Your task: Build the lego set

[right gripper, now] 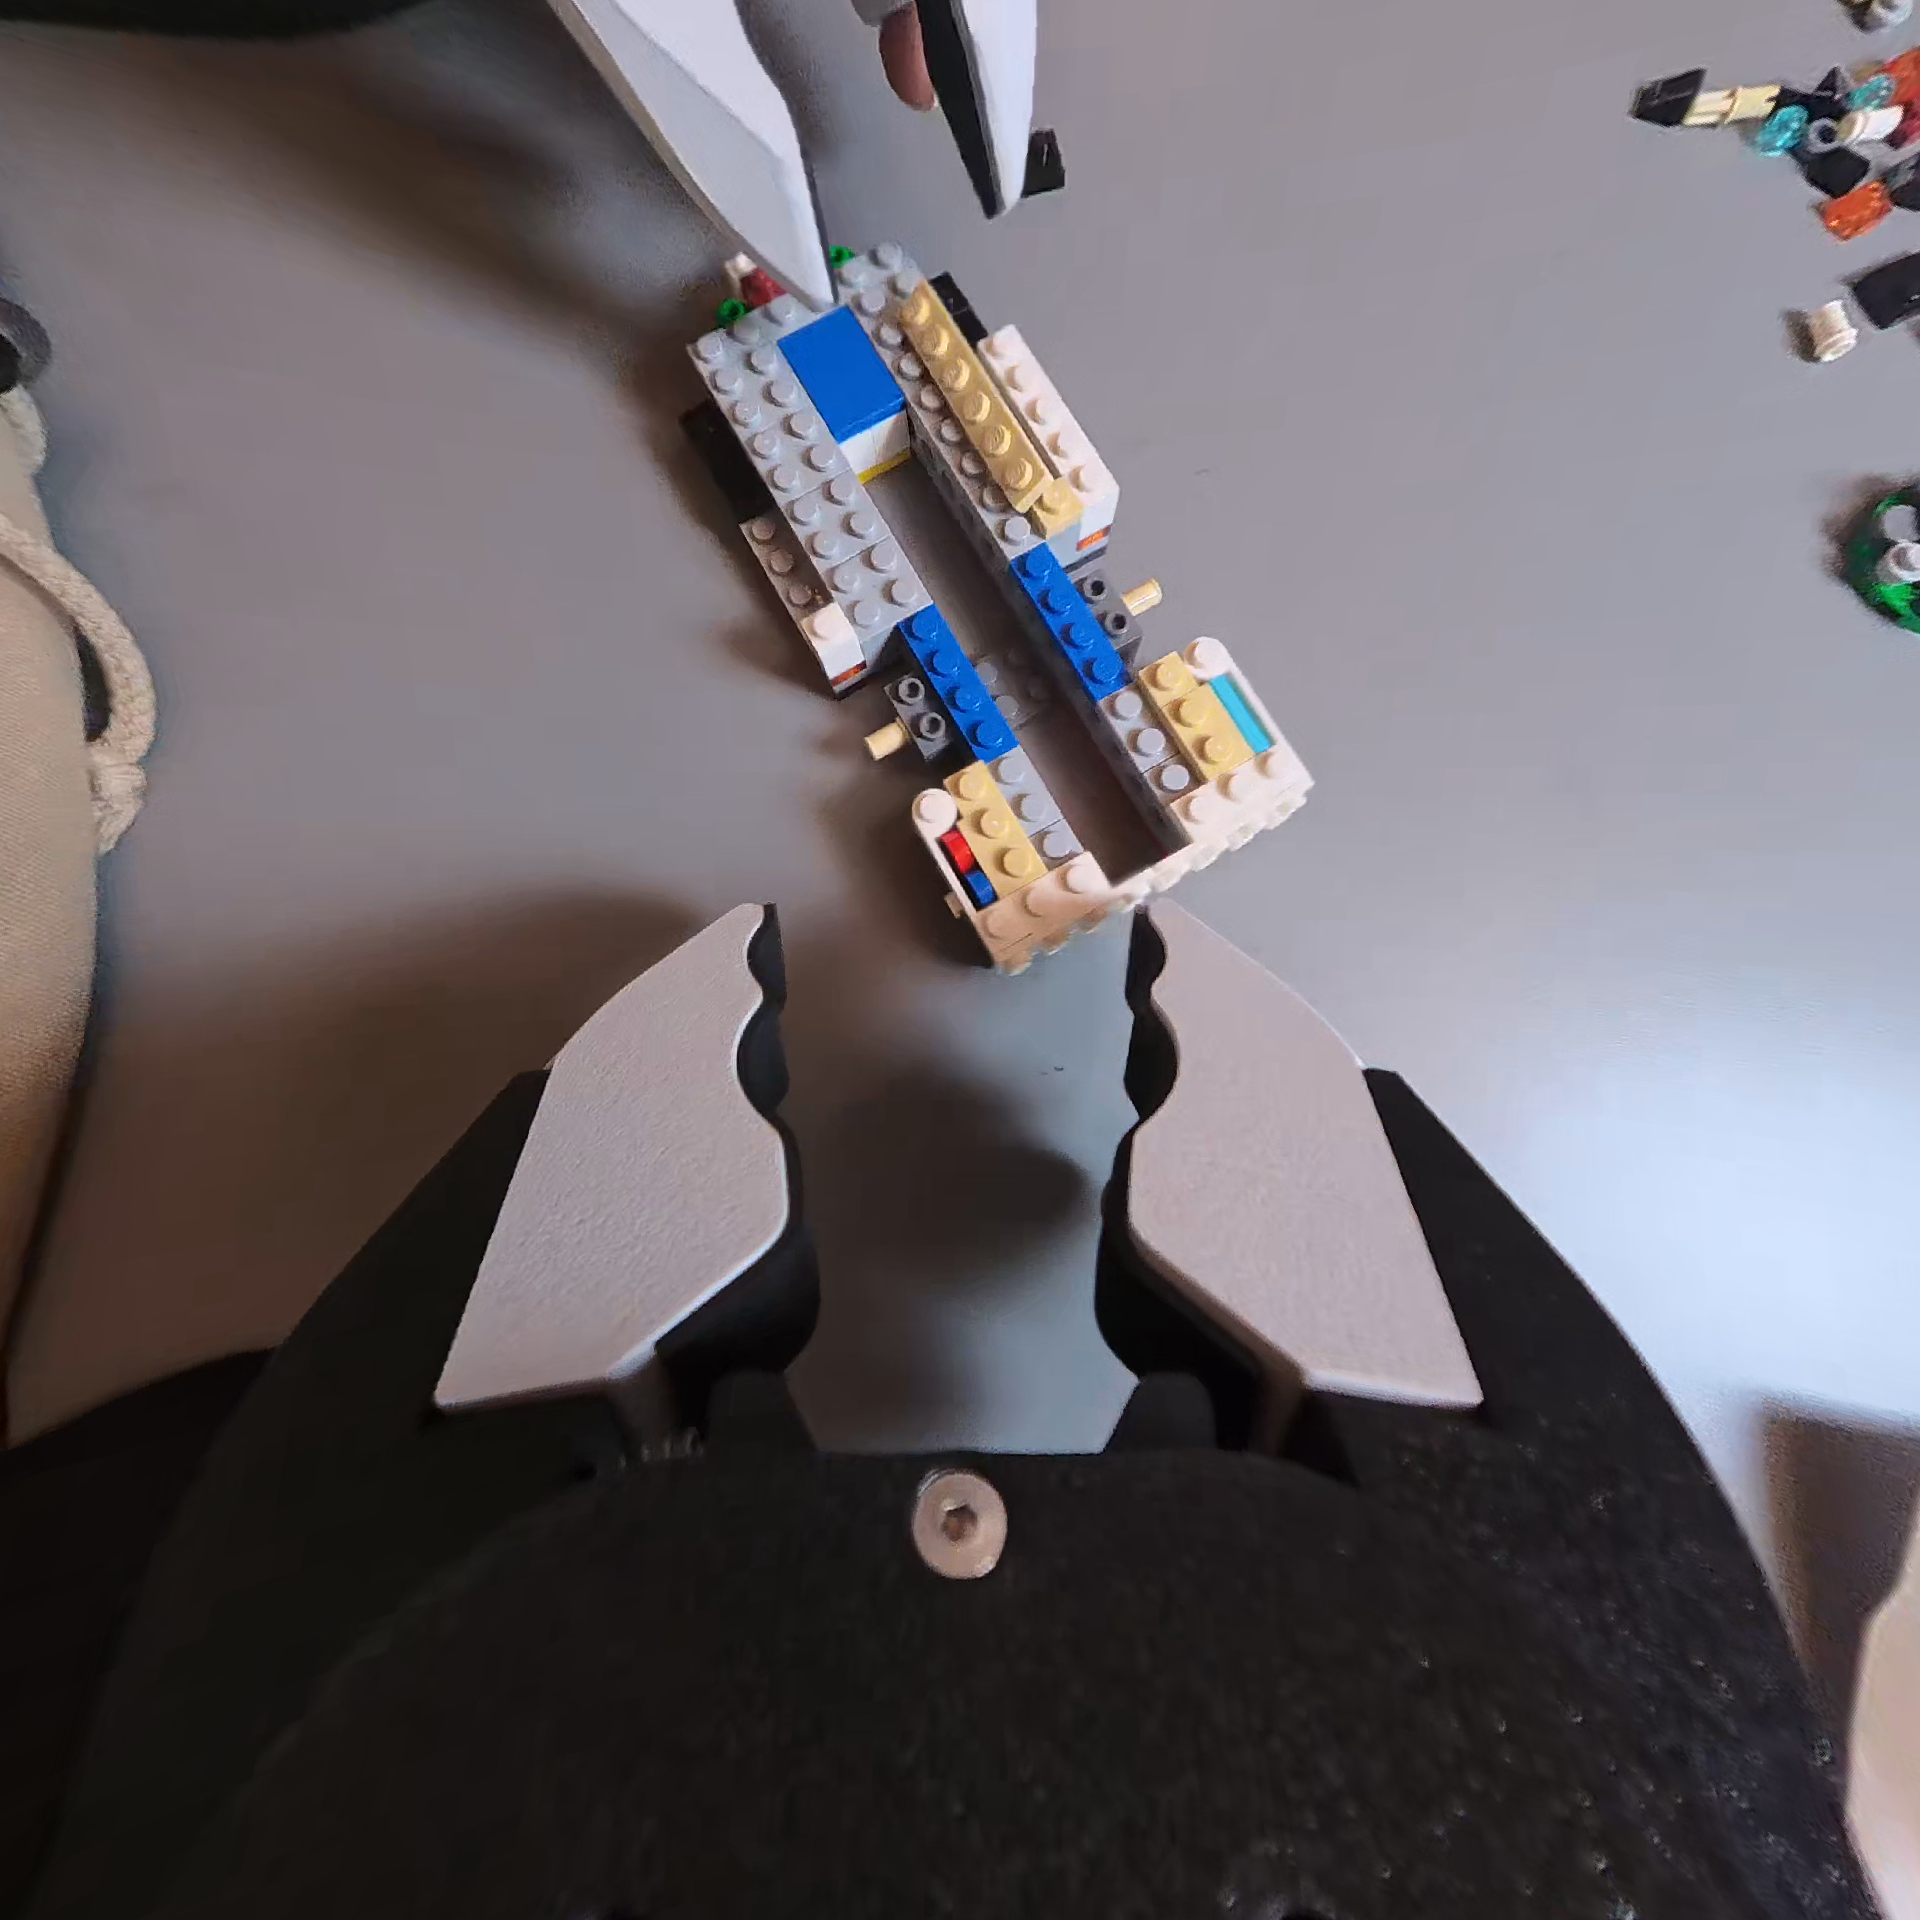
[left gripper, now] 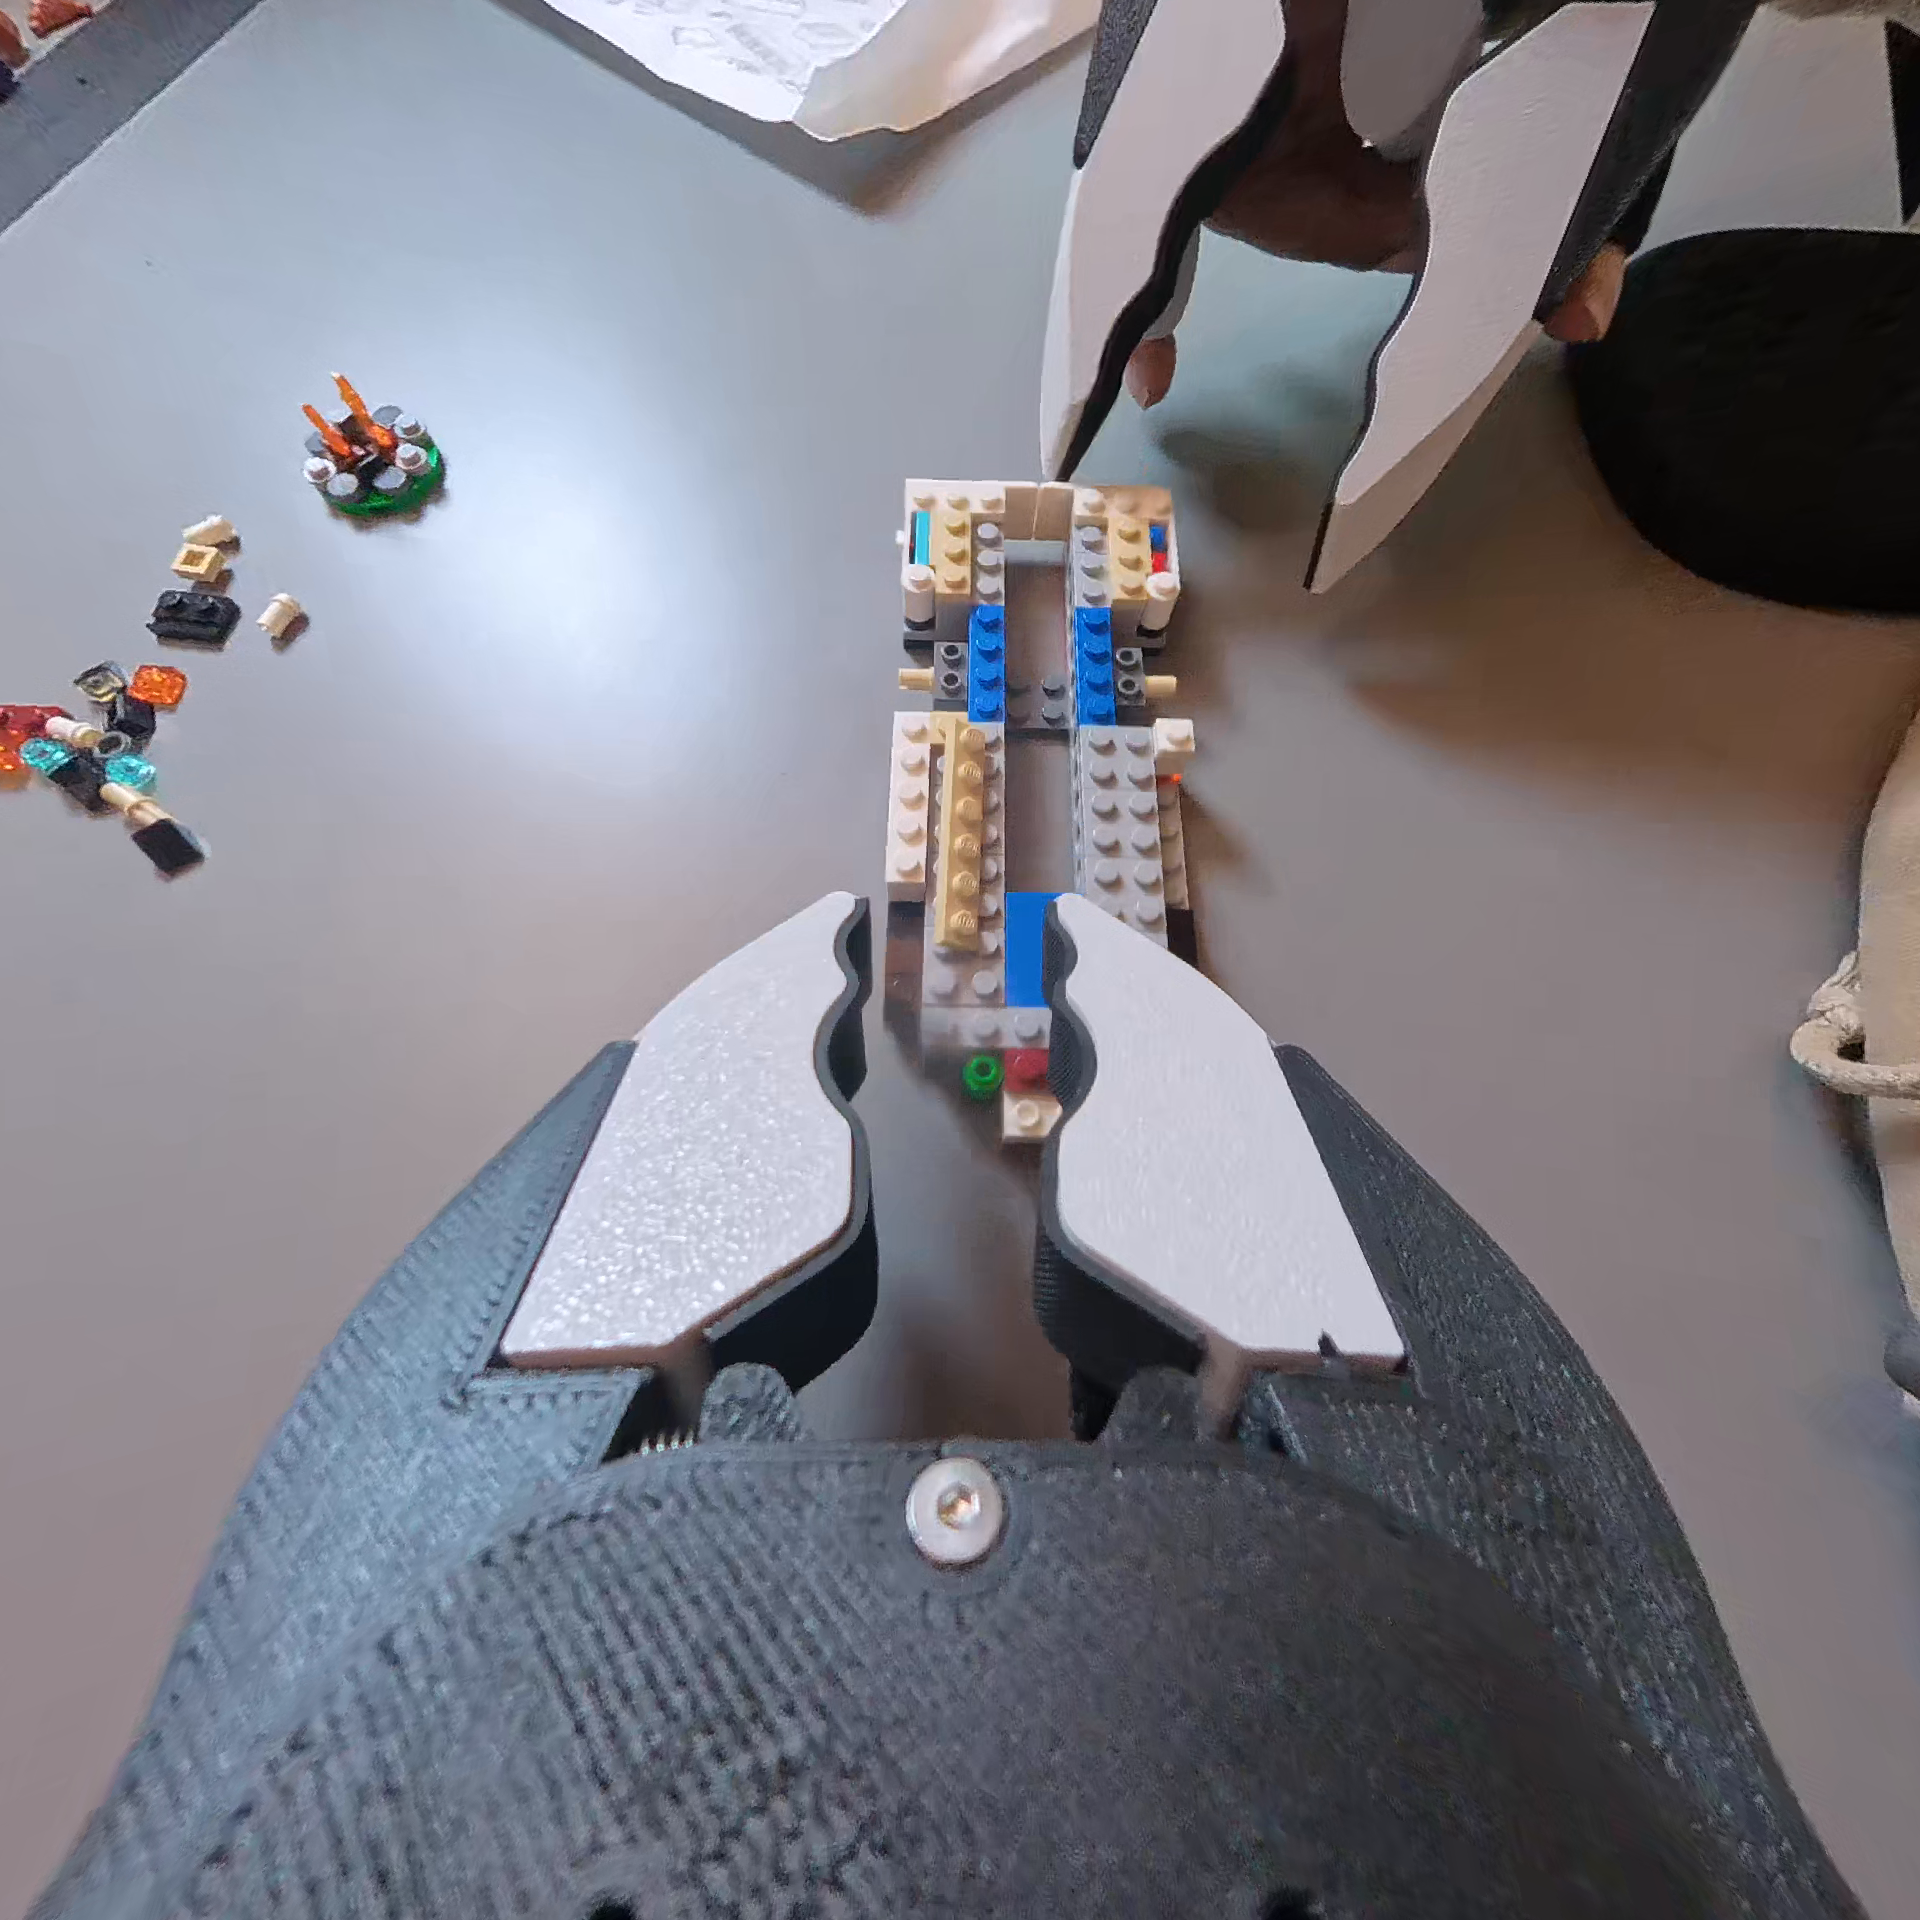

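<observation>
A long brick model [left gripper: 1039, 727] is lying flat on the grey table [left gripper: 582, 644], roughly mid-table between the two grippers. It is showing grey, blue, tan and white bricks around two open slots down its middle.

The left gripper [left gripper: 956, 977] is sitting over the model's near end, its jaws partly spread. The end with the blue tile [left gripper: 1029, 945], a green stud [left gripper: 980, 1073] and a red piece [left gripper: 1029, 1065] is lying between the pads. The right pad is covering the model's edge there, so it is hard to tell whether it is pressing; a strip of table is showing between the left pad and the bricks. In the right wrist view one fingertip is reaching down at that end and the other is hanging clear above the table.

The right gripper [right gripper: 956, 925] is standing wide apart at the model's white end [right gripper: 1081, 894]. One fingertip [right gripper: 1153, 920] is sitting just beside the white rim; whether it is touching is unclear. The other finger is hanging well apart from the bricks.

Farther out, loose small pieces [left gripper: 114, 748] are lying scattered to the left, partly cut off by the frame edge, with a round green piece [left gripper: 374, 457] carrying grey studs and orange spikes near them. A sheet of paper [left gripper: 790, 62] is being cropped at the top edge. A black round object [left gripper: 1766, 416] and some beige fabric with cord [left gripper: 1870, 1018] are sitting at the right edge, too cropped to identify.
</observation>
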{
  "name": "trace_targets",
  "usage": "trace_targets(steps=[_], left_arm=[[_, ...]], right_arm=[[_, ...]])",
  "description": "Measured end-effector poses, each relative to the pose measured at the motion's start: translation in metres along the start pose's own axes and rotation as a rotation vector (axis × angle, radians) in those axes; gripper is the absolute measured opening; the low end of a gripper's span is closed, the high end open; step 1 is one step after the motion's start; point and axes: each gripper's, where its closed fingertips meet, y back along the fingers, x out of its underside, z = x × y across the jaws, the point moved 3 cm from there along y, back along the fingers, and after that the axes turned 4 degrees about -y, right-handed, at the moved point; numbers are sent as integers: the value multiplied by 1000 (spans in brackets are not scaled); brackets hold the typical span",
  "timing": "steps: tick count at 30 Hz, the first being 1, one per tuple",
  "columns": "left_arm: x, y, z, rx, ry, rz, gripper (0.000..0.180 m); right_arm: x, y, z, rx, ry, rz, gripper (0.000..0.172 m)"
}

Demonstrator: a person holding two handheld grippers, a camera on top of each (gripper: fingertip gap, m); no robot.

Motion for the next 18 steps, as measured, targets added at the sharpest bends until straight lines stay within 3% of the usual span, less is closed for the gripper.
trace_targets(steps=[4,8,18], left_arm=[[-3,-3,-3,-8,-33,26,23],[-1,-7,-1,-32,-74,72,16],[1,-9,0,-21,-84,113,7]], right_arm=[[-5,6,-13,38,33,-71,69],[-3,-4,-32,34,109,-45,81],[-7,-16,-28,-27,196,5,71]])
